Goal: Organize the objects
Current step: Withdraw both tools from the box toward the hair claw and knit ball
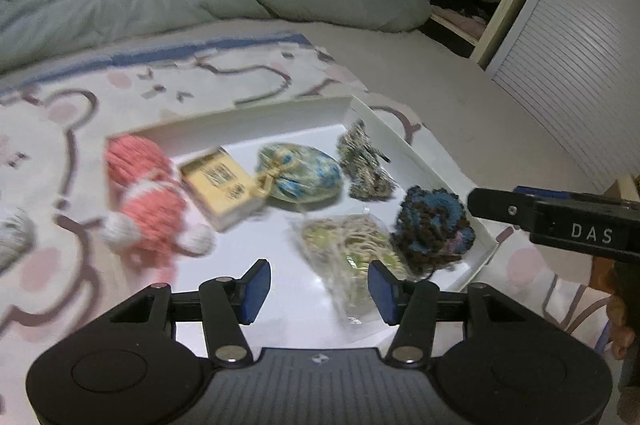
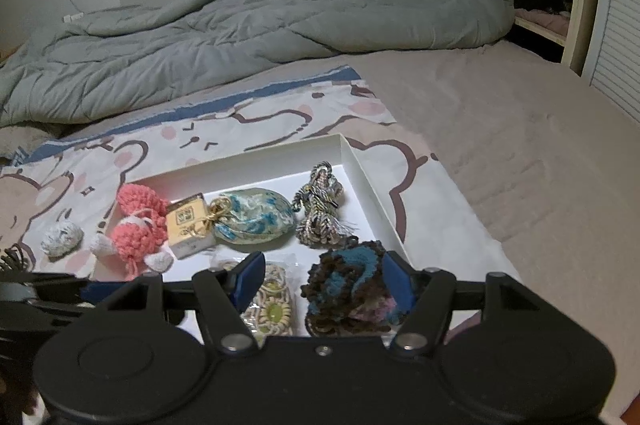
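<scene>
We saw a flat white box [image 2: 362, 165] lying on a bear-print cloth [image 2: 256, 117] on the bed [image 2: 520, 145], with a low wall all round. Past its right edge the bed was bare and wide.

Our left claw [image 1: 314, 289] hung over the near, bare part of the box floor, fingers apart and holding nothing. Our right claw [image 2: 324, 283] was spread wide around the brown and blue yarn flower [image 2: 344, 285] in the near right corner; we could not tell if the pads touched it.

The pink knitted doll [image 2: 138, 229] lay over the left wall, head pointing away from us. A yellow box [image 2: 186, 225] sat beside a blue pouch [image 2: 252, 217]. The cord bundle [image 2: 320, 211] ran long from near to far. A clear bag [image 2: 272, 305] was partly hidden by the right claw. A small grey ball [image 2: 62, 237] lay outside on the cloth.
</scene>
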`<state>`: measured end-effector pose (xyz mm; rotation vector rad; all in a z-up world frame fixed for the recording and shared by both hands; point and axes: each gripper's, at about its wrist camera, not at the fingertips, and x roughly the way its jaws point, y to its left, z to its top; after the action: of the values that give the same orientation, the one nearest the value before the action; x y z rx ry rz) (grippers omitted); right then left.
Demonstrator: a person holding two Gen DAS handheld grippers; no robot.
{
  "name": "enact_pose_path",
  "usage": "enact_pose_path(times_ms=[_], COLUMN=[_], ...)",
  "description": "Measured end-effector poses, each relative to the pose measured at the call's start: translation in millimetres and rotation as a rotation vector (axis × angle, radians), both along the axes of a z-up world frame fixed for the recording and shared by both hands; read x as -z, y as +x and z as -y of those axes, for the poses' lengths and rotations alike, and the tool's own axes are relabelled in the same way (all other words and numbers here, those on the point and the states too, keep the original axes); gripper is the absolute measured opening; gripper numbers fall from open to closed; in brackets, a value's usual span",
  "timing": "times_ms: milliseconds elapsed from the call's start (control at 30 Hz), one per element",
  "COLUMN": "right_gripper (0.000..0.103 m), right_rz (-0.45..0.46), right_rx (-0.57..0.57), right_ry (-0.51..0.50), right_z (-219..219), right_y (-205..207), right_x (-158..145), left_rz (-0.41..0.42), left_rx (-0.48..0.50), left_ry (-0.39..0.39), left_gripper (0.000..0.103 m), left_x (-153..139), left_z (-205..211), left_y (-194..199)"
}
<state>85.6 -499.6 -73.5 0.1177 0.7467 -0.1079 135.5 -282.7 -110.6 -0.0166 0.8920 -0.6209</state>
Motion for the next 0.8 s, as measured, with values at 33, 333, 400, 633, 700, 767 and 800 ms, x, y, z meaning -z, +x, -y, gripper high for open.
enact_pose_path(times_ms=[33, 333, 400, 633, 700, 767, 800], right_gripper=[0.066, 0.069, 0.072, 0.081, 0.086, 0.089, 0.090], right_rz=[0.005, 0.049, 0.059, 0.071, 0.074, 0.077, 0.079], right_rx=[-0.001, -0.017, -0.018, -0.020, -0.015, -0.009, -0.006], right_ry=[0.002, 0.003, -0.001, -0.025, -0.024, -0.030, -0.034], right_z=[-1.0, -16.8, -19.6, -26.9, -28.7, -30.7, -32.0], right_y=[-1.9, -20.2, -25.0, -38.1, -42.4, -45.5, -47.2], right_x=[-1.7, -19.6, -23.8, -32.9, -35.6, -37.6, -38.6], left_rz=[0.008, 0.093, 0.113, 0.177, 0.186, 0.199, 0.204], left_rx=[-0.012, -0.079, -0.093, -0.132, -0.139, -0.148, -0.147], left_ry=[0.005, 0.045, 0.048, 0.064, 0.066, 0.068, 0.069], left_gripper=[0.055, 0.070, 0.072, 0.093, 0.099, 0.103, 0.103], left_x=[-4.8, -37.2, -43.0, -57.5, -59.7, -61.7, -62.8], left_z=[-5.1, -38.3, -43.7, -59.7, -62.6, -64.8, -65.7], left_y=[-1.4, -13.8, -17.7, -32.4, -34.8, -38.5, -40.2])
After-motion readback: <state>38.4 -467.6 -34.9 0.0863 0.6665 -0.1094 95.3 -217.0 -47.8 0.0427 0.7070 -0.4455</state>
